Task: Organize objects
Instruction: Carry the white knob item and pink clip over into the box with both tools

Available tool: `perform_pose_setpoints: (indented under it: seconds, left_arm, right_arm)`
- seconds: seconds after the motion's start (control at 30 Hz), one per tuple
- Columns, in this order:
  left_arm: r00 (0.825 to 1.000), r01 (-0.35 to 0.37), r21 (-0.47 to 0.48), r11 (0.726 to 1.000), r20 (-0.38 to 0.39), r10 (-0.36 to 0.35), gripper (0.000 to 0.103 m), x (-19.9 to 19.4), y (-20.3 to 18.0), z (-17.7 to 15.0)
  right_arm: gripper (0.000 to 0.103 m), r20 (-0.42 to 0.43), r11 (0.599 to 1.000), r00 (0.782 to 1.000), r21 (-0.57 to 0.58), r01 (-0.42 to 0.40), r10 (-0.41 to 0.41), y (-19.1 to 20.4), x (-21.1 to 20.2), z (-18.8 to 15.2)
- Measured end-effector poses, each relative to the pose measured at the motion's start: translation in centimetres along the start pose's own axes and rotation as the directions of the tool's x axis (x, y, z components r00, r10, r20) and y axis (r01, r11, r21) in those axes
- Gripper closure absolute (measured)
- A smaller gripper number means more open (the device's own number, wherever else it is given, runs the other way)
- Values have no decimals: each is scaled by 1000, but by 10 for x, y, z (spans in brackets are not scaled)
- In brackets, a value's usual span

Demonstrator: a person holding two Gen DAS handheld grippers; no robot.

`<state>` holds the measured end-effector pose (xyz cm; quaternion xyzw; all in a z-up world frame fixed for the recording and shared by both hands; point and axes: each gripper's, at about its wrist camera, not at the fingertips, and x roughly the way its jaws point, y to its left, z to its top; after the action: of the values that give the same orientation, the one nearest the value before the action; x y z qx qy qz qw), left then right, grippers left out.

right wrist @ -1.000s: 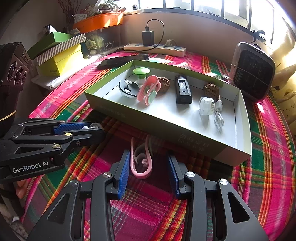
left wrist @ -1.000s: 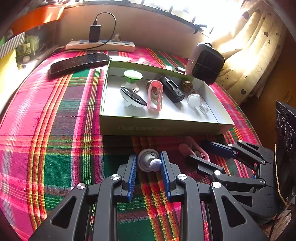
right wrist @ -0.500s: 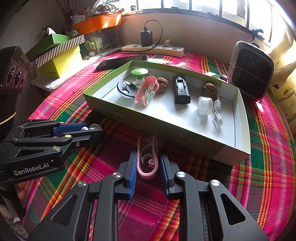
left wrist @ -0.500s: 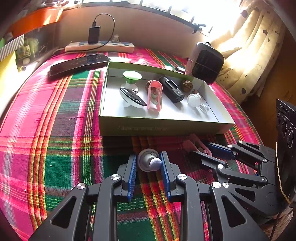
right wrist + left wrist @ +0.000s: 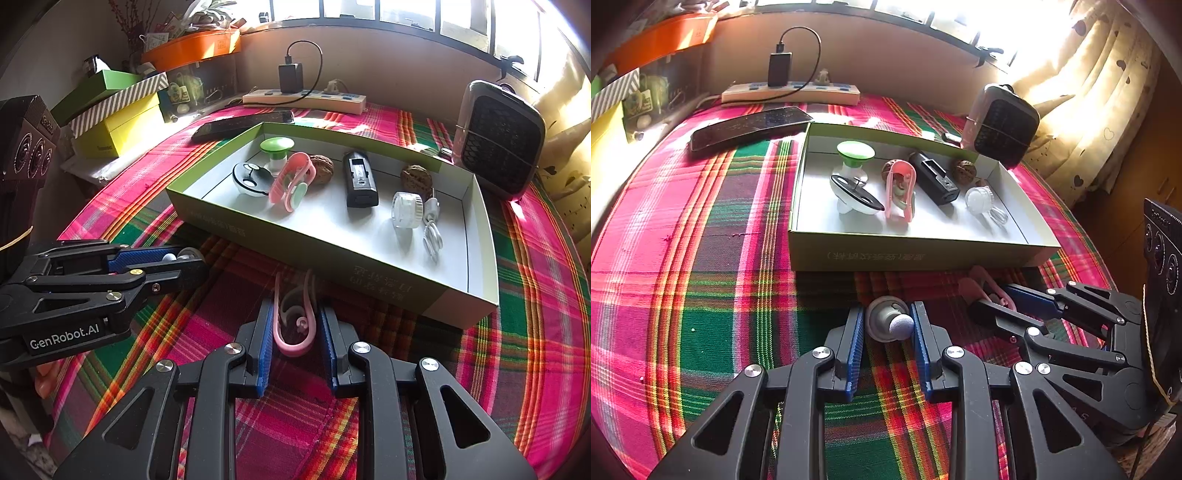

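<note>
The left gripper (image 5: 888,325) sits low in the middle of the left wrist view, and its two blue pads are squeezed on a small gray knob thing with a white ball tip (image 5: 889,324). The little thing is round, so I think it could roll or pop out if the squeeze is not even. Just above it in the frame is the green box (image 5: 916,254) with white inside. Its near wall stands right in the way. If the gripper goes forward without going up first, I think it would bump that wall and push the box along the plaid cloth (image 5: 701,258). At the lower right of this view the right gripper (image 5: 993,299) is close by, with something pink in it. The two could knock each other if both move to the box at once.

In the right wrist view, the right gripper (image 5: 296,325) is low in the middle, and its pads are closed on a pink loop clip (image 5: 295,325). The clip looks soft and bendy, so it might squash or slip out when lifted. The box fills the middle of this frame and is already busy: a green-topped white thing (image 5: 277,147), another pink clip (image 5: 291,181), two walnuts, a black case (image 5: 360,179), a clear round cap (image 5: 406,208) and a white cable (image 5: 432,229). Dropping the clip on top of these could knock them around. The bare spot near the front wall looks safest to me. The left gripper (image 5: 177,258) is at the middle left, close enough to bump
</note>
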<state>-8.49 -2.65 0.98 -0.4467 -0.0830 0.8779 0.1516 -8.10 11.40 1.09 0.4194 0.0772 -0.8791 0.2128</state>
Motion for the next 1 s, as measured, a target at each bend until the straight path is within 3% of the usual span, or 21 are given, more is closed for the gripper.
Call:
perform_pose_setpoints:
  seconds: [0.5,1.0]
  left_arm:
    - [999,19,24,1000,36,-20,80,-14,-7,7]
    - [997,57,94,994,54,-62,80,-13,-28,41]
  right_arm:
    - [79,41,1000,999,1,-10,10,-3,-21,3]
    - [79,83,994,993,68,81,-86,-39,-36,24]
